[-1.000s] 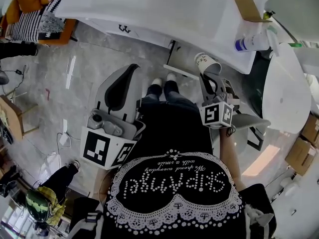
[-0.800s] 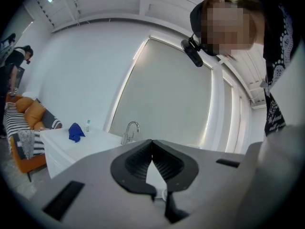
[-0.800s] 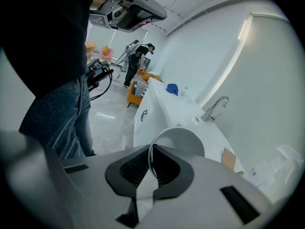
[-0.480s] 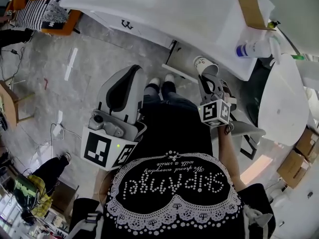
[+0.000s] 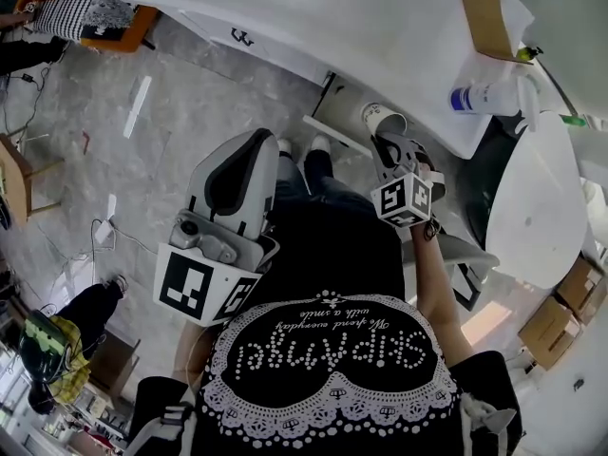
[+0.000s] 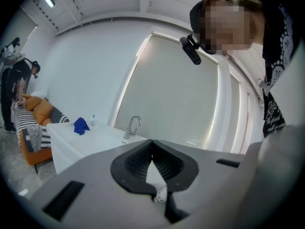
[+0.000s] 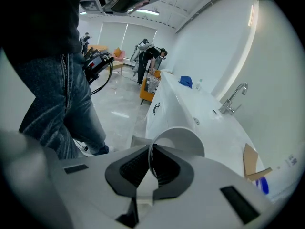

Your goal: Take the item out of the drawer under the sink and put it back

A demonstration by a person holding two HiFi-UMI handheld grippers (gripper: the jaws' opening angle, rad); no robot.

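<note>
1. White bench (image 5: 408, 36) stretches beyond both claws, its edge just ahead of the right claw (image 5: 383, 141).
2. Left claw (image 5: 258, 141) is pressed together on nothing and hangs over the floor (image 5: 190, 112), well apart from the right claw.
3. Right claw pinches the cup's wall, one jaw inside and one outside.
4. Paper cup (image 5: 378, 118) juts from the right claw's tip, near the bench's edge.

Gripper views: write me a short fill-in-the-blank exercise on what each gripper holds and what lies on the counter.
The right gripper is shut on the rim of a white paper ____.
The left gripper has its jaws together with ____ between them.
In the left gripper view, the cloth on the white counter, left of the faucet, is coloured ____.
Missing: cup; nothing; blue.
</note>
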